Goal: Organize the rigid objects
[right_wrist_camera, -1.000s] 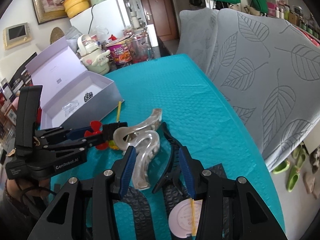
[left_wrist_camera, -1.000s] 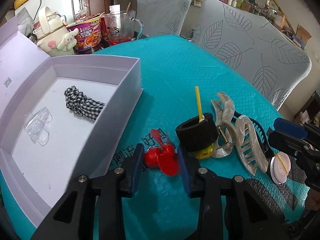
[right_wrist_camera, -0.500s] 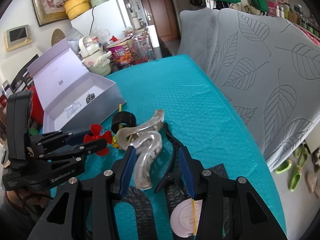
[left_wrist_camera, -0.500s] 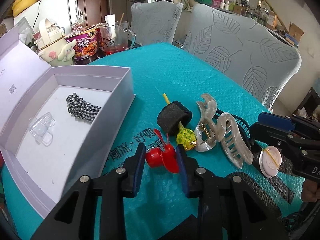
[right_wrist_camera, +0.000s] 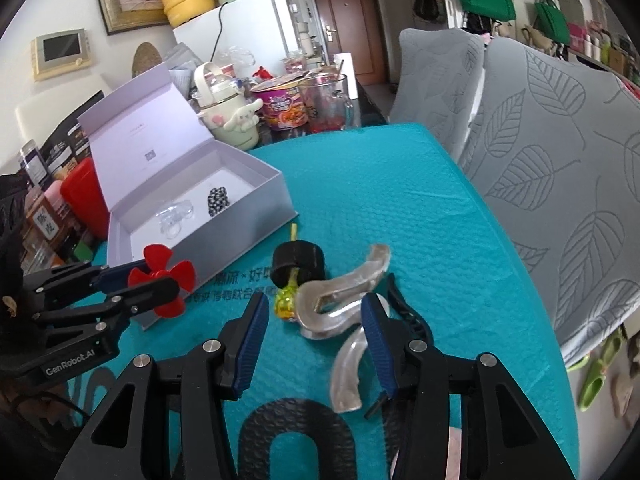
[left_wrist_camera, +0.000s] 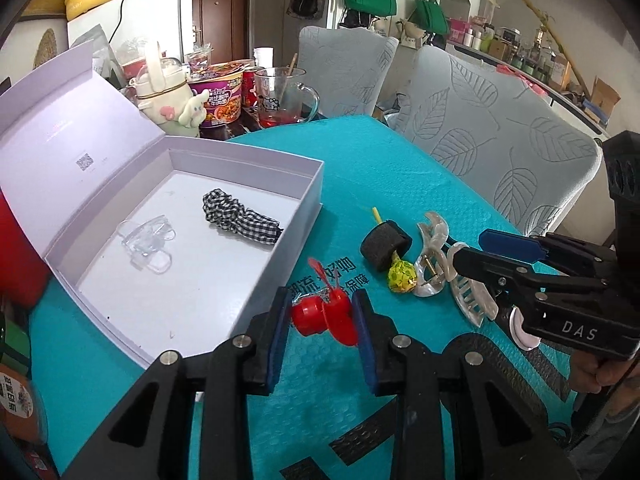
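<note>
Squarely between the left gripper [left_wrist_camera: 322, 314] pads, red propeller [left_wrist_camera: 326, 314].

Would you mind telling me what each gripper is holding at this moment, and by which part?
The left gripper holds the red propeller by its hub, lifted off the table. The right gripper is opening and holds nothing.

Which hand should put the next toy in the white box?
The left one, probably. Its hand-held gripper is shut on the red propeller and sits beside the open white box. The right hand-held gripper holds nothing; its jaws are opening around the clear hair clip, farther from the box.
</note>
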`<state>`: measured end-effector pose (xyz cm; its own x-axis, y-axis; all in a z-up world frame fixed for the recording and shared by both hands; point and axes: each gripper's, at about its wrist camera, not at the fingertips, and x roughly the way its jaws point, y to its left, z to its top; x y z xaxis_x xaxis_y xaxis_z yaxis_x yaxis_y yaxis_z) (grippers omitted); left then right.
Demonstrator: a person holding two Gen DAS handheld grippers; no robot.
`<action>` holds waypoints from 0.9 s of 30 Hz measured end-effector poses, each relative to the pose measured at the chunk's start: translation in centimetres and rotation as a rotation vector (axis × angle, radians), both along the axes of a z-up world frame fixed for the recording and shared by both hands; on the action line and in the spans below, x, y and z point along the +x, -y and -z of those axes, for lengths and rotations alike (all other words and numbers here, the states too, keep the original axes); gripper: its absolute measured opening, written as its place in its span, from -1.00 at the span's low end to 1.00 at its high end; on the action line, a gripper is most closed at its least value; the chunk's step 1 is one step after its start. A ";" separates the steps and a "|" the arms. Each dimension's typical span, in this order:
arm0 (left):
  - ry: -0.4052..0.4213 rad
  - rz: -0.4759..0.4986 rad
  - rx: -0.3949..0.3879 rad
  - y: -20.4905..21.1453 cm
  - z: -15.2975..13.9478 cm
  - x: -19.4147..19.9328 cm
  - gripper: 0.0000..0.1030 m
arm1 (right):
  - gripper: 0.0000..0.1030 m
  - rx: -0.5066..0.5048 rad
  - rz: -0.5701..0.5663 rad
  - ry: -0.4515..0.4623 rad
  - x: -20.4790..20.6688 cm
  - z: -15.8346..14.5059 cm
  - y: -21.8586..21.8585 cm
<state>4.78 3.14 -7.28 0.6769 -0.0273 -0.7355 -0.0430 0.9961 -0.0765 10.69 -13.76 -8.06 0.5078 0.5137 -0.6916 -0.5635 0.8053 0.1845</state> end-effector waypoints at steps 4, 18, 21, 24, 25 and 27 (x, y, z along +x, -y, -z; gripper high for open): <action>0.001 -0.022 -0.007 -1.0 0.0 -0.1 -0.42 | -0.07 0.001 -0.028 0.000 0.8 0.0 -1.9; 0.015 -0.009 -0.053 -2.5 -0.2 0.5 -0.42 | -0.05 -0.173 -0.033 -0.086 5.2 3.1 -7.1; 0.023 -0.018 -0.037 -2.6 -0.3 0.4 -0.42 | -0.18 -0.169 -0.045 -0.088 5.4 3.4 -7.4; 0.023 -0.029 -0.042 -3.0 -0.4 0.3 -0.42 | -0.19 -0.133 -0.047 -0.074 5.0 2.9 -7.0; 0.023 -0.033 -0.045 -3.1 -0.5 0.2 -0.42 | -0.19 -0.122 -0.046 -0.054 4.7 2.6 -6.9; 0.027 -0.039 -0.047 -3.2 -0.7 -0.1 -0.42 | -0.19 -0.097 -0.046 -0.020 4.1 1.5 -6.6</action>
